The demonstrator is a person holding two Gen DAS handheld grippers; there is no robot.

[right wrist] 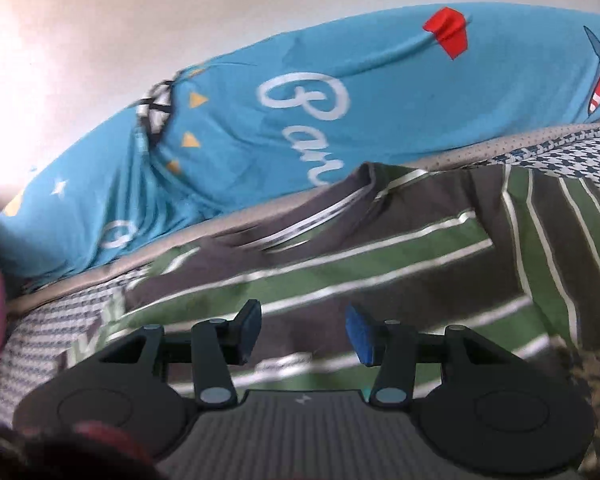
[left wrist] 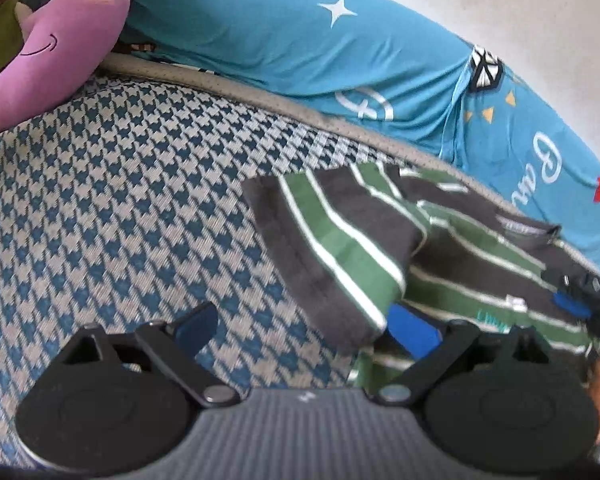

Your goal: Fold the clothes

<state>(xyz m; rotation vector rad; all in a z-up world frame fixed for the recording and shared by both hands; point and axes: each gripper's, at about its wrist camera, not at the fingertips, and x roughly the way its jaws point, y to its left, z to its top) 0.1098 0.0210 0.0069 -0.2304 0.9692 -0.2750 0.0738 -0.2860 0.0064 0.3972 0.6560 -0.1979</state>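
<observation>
While the striped shirt [left wrist: 364, 248] is lying on the houndstooth bed cover [left wrist: 132, 184], both grippers are hovering low over the bed. That cover, patterned in blue and grey, is filling the left and centre of the left wrist view; a grey piped edge [left wrist: 260, 96] is running along its far side. Beyond that edge, a teal pillow [left wrist: 300, 40] printed with stars and white lettering is lying against a pale wall [right wrist: 180, 12]. A purple plush toy [left wrist: 56, 36] is sitting in the upper left of the left wrist view, resting on the cover.

No containers are showing in either view.

The shirt, in grey and green bands with thin white lines, is occupying the centre right of the left wrist view, with one sleeve folded over toward the middle. In the right wrist view it is spreading across the whole centre, its collar [right wrist: 332, 208] pointing toward the pillow.

The left gripper [left wrist: 304, 328] is standing with its jaws wide apart; the right finger's blue pad [left wrist: 414, 330] is sitting at the sleeve's hem, the left finger over bare cover. The right gripper [right wrist: 304, 336] is also spread apart, holding nothing, above the shirt's body. Bare cover is remaining to the left of the shirt in the left wrist view.
</observation>
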